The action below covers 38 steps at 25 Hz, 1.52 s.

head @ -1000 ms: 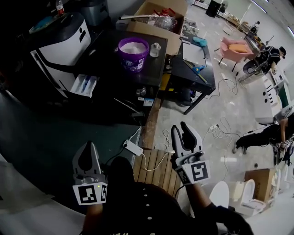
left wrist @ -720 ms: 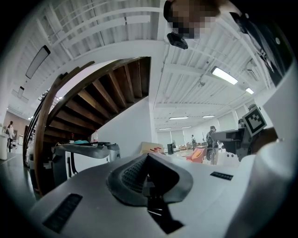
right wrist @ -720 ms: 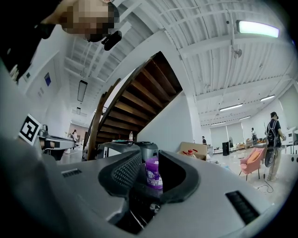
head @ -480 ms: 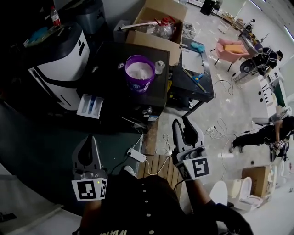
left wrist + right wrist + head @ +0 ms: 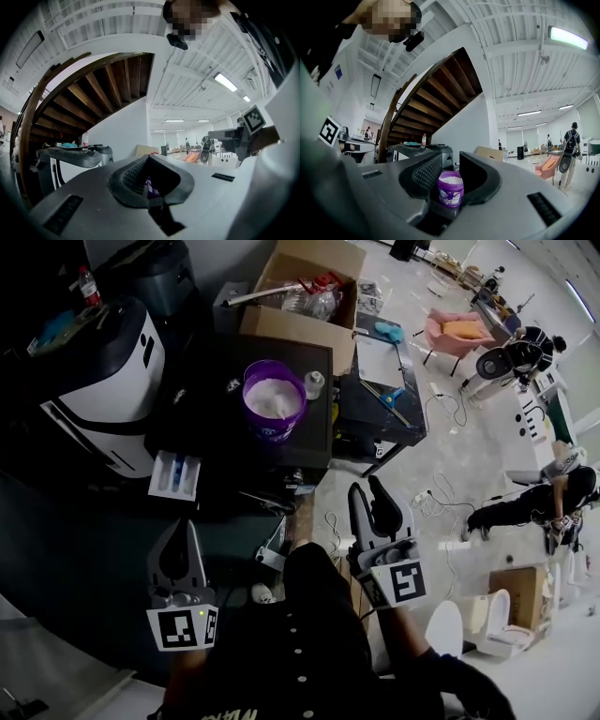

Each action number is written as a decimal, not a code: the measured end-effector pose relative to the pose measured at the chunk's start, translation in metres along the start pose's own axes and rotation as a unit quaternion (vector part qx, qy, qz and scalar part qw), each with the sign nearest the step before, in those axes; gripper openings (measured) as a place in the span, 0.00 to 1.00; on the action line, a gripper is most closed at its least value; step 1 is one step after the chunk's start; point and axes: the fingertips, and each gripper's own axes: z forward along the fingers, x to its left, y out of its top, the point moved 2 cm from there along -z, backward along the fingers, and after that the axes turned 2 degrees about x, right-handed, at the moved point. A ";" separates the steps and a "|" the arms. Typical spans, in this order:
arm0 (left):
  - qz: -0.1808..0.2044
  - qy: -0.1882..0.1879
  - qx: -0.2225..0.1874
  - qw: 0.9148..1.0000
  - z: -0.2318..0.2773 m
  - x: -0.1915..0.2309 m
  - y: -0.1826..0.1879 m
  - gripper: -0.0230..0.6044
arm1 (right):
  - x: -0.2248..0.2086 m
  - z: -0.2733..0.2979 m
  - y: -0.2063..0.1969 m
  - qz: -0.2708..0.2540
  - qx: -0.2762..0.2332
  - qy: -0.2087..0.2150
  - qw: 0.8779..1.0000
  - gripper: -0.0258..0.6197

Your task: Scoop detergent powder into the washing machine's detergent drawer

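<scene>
A purple tub [image 5: 274, 399] of white detergent powder stands open on a black table [image 5: 319, 442]. Left of it is the white washing machine [image 5: 98, 381], its detergent drawer [image 5: 174, 474] pulled out. Both grippers hang well short of the table, over the floor. My left gripper [image 5: 180, 532] holds nothing, and only a narrow slit shows between its jaws. My right gripper [image 5: 370, 495] is open and empty. The distant tub [image 5: 451, 188] shows between the right jaws, and a sliver of the tub [image 5: 150, 186] shows through the left slit.
A small white jar [image 5: 314, 383] stands beside the tub. Behind the table is an open cardboard box [image 5: 300, 296], and to its right a second dark table [image 5: 380, 381]. A power strip [image 5: 272, 554] and cables lie on the floor. People [image 5: 525, 507] are at the right.
The table, tub and washing machine have slid down the head view, nearer to me. Both grippers keep their place in the picture, and their jaws stand as before.
</scene>
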 end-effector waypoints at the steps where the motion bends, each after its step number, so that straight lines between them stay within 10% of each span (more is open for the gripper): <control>1: 0.000 -0.001 0.002 1.000 0.004 0.000 -0.001 0.06 | -0.002 0.004 -0.001 0.001 0.000 -0.001 1.000 0.22; 17: 0.016 0.026 0.006 1.000 0.100 0.013 0.001 0.06 | -0.019 0.139 -0.071 -0.017 0.125 0.104 0.986 0.22; 38: -0.005 0.057 0.091 0.994 0.125 0.022 -0.062 0.06 | 0.013 0.230 -0.178 0.016 0.264 0.088 0.960 0.22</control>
